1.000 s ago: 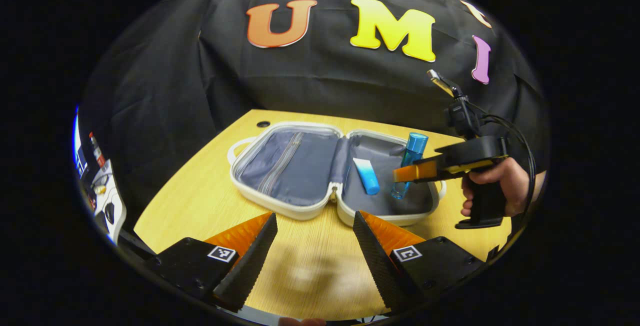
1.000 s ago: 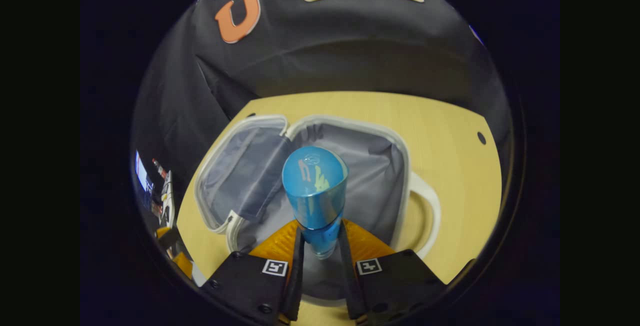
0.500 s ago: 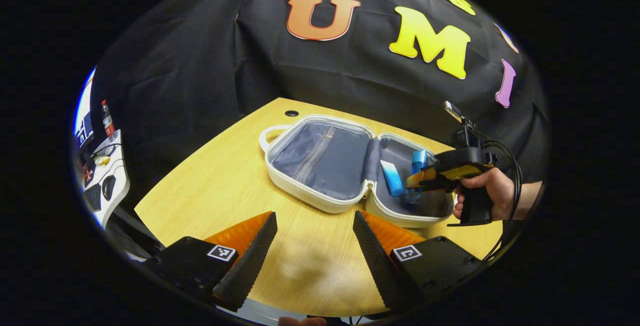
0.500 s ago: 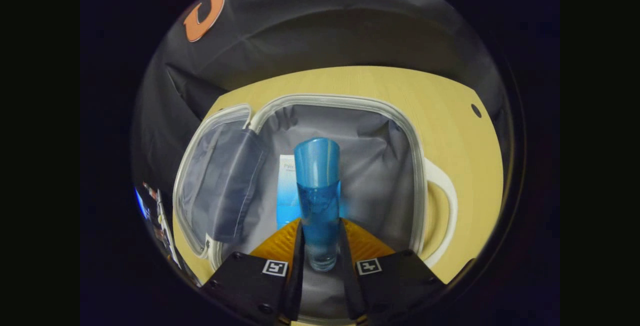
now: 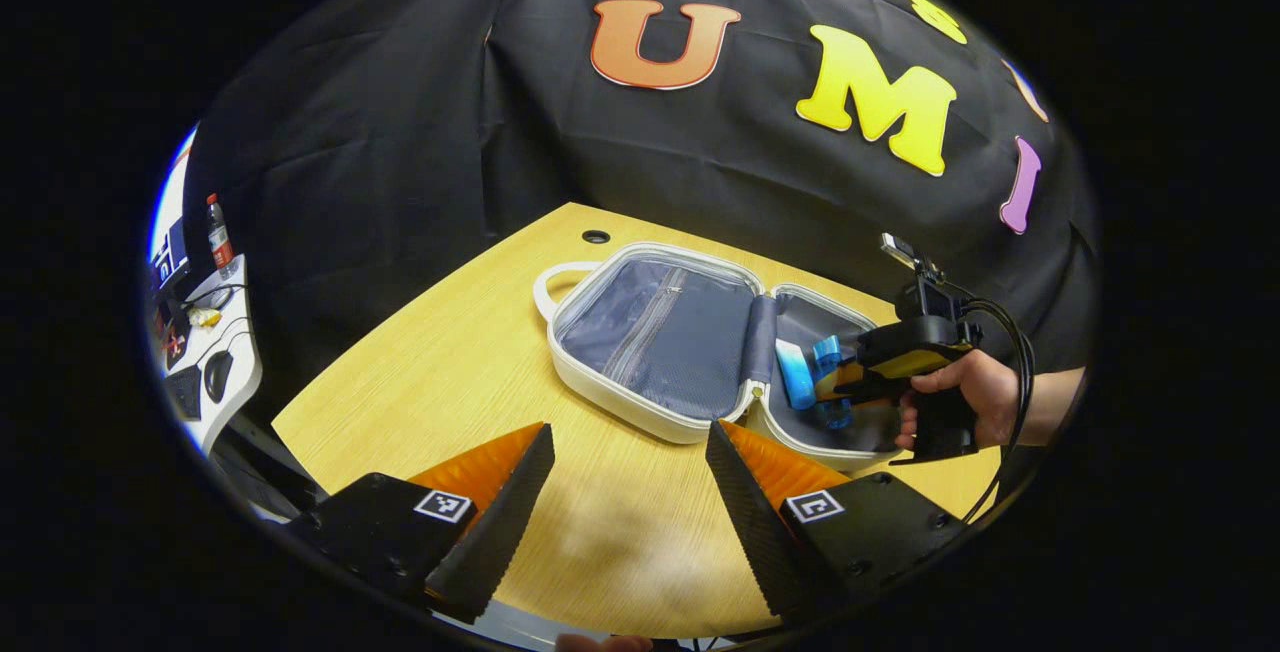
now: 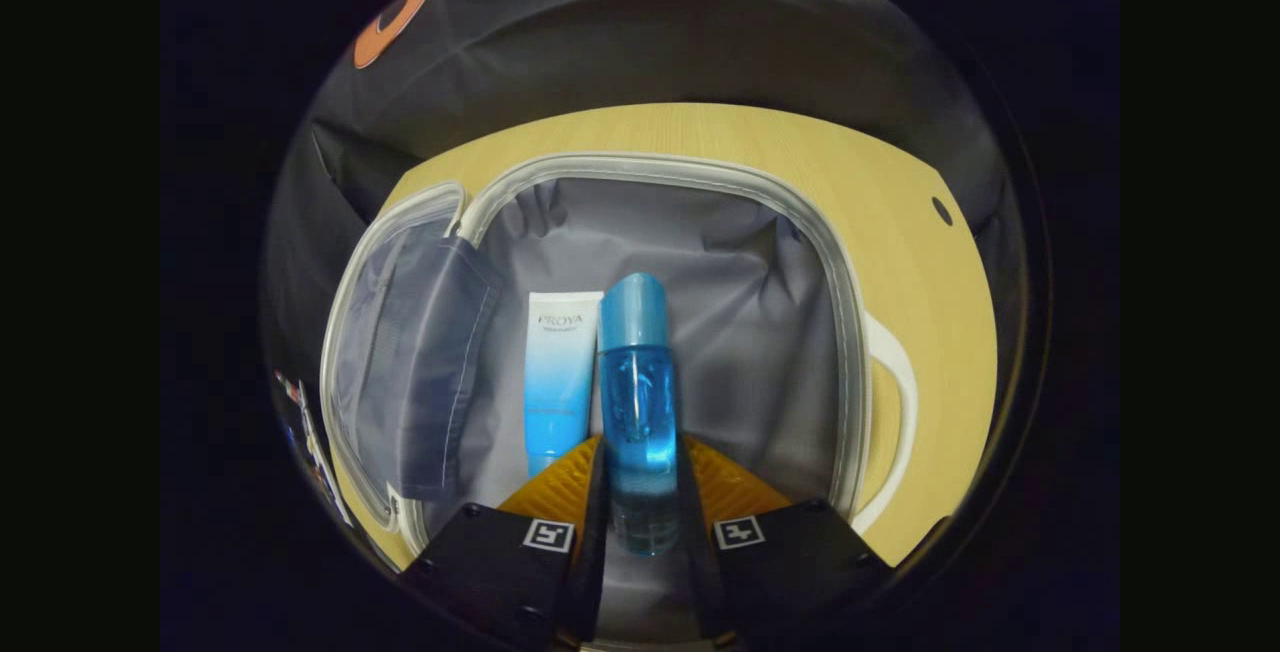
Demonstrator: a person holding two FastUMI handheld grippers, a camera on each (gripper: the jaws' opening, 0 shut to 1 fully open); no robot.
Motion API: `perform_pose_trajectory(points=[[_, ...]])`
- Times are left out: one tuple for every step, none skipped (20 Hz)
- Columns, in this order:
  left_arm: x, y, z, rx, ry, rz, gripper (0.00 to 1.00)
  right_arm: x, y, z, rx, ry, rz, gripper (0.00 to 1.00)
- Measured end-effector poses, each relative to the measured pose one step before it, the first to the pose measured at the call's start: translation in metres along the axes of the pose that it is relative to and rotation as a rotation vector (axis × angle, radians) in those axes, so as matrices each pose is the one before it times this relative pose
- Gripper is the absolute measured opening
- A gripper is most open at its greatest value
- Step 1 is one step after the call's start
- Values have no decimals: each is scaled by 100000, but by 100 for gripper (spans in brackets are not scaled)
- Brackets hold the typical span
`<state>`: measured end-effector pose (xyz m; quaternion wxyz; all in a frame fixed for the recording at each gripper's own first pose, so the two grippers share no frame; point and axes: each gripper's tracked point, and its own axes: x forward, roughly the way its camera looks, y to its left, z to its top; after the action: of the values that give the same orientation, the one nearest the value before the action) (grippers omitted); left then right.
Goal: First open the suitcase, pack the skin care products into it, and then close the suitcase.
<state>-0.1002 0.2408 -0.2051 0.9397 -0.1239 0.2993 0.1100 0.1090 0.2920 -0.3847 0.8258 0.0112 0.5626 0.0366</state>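
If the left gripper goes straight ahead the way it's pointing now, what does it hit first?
Probably the near rim of the open suitcase; only bare table lies before it. The left gripper is open; its height above the table is unclear.

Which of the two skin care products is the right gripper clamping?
The clear blue bottle, held by the right gripper; the white-and-blue tube lies free beside it.

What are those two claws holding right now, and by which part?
The right claw grips the blue bottle by its lower body, near the base, over the open suitcase. The left claw is open, holding nothing.
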Motion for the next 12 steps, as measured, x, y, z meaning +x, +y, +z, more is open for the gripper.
perform_pose_trajectory(points=[[-35, -122, 141, -144, -240, -642, 98, -74, 35, 14, -723, 21, -378, 35], [-37, -9, 206, 153, -482, -113, 98, 41, 65, -157, -745, 196, 67, 36], [-100, 102, 34, 274, -57, -235, 98, -92, 98, 24, -145, -139, 299, 36], [-91, 0, 84, 325, -427, 2, 98, -129, 112, -115, 202, 157, 426, 38], [7, -97, 174, 315, -356, -532, 98, -203, -22, -142, -407, 132, 167, 39], [-89, -26, 250, 323, -783, -286, 98, -566, -104, -31, -777, -723, 491, 40], [-24, 70, 437, 192, -1194, -760, 98, -797, 54, 18, -1596, -1220, 1207, 42], [20, 219, 482, 107, -1484, -151, 98, -957, -13, 24, -2035, -1975, 1488, 48], [-3, 445, 529, -167, -1704, -204, 98, -1310, -177, 266, -1845, -2878, 1374, 58], [158, 433, 647, -380, -1701, -135, 98, -1458, -68, 260, -2014, -3252, 1468, 63], [41, 409, 603, -368, -1553, -489, 98, -1599, -109, 373, -1939, -3692, 1356, 72], [87, 268, 749, -287, -1641, -863, 98, -1834, 63, 333, -1241, -4245, 1459, 72]])
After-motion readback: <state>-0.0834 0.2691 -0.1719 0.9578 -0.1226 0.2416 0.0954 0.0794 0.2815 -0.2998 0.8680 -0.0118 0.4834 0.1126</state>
